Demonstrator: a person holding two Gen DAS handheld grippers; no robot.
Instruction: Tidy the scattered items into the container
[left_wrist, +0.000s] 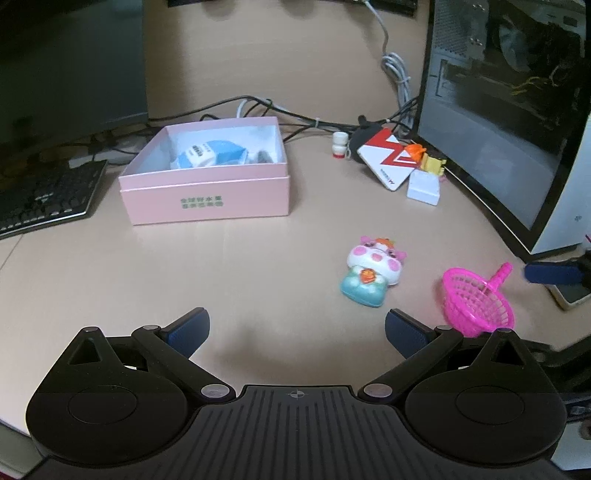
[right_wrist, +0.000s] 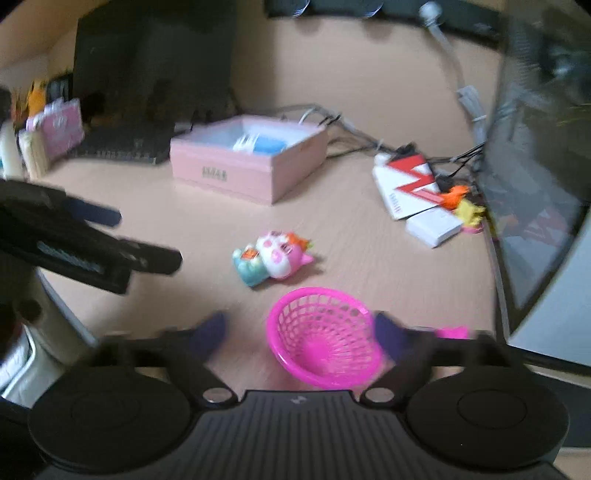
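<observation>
The right claw (right_wrist: 301, 332) shows only through a smeared, blurred view, its fingers spread wide on either side of the pink basket (right_wrist: 325, 349), whose handle is mostly hidden behind the right finger, and I cannot tell whether anything touches it. The left claw (left_wrist: 297, 330) hangs low over bare desk (left_wrist: 258, 258), also spread wide and holding nothing, with the cow toy (left_wrist: 373, 275) lying on its back just ahead and to the right. Farther back sits the pink box (left_wrist: 207, 201), with a blue-and-white carton (left_wrist: 208, 155) partly hidden behind its front wall.
</observation>
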